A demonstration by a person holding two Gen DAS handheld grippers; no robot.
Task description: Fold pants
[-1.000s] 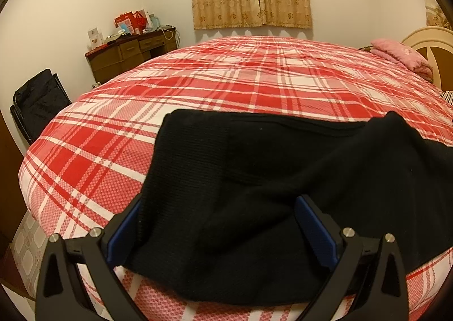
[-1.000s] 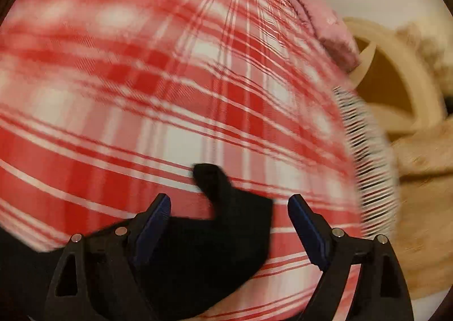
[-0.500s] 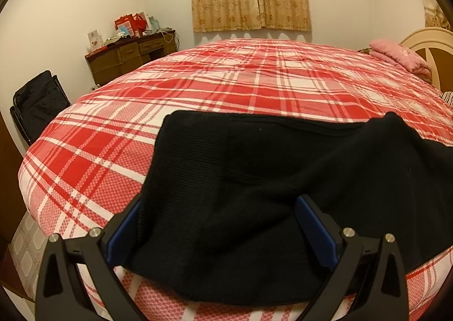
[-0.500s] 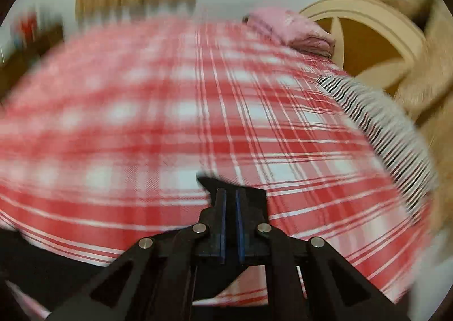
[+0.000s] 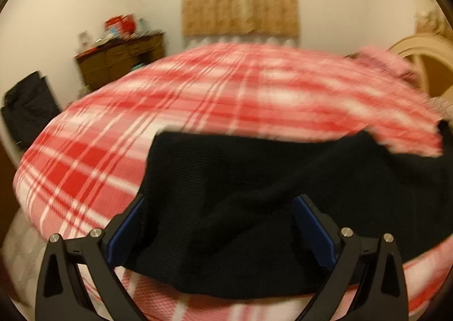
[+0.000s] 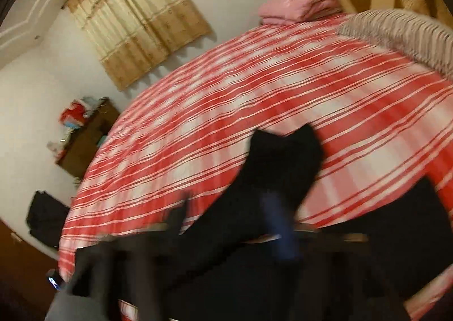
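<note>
Lying rumpled, black pants (image 5: 254, 193) drape the plaid bed (image 5: 141, 128).

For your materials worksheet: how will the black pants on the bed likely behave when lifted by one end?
Probably floppy: the pants rise in a limp peak above the bed. Likely to sag and drag: the rest lies wrinkled on the cover.

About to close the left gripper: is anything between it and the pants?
Nothing visible is in the way. The left gripper has its jaws wide apart with the black pants already lying between them on the plaid bed cover. No other object sits on that part of the pants.
</note>
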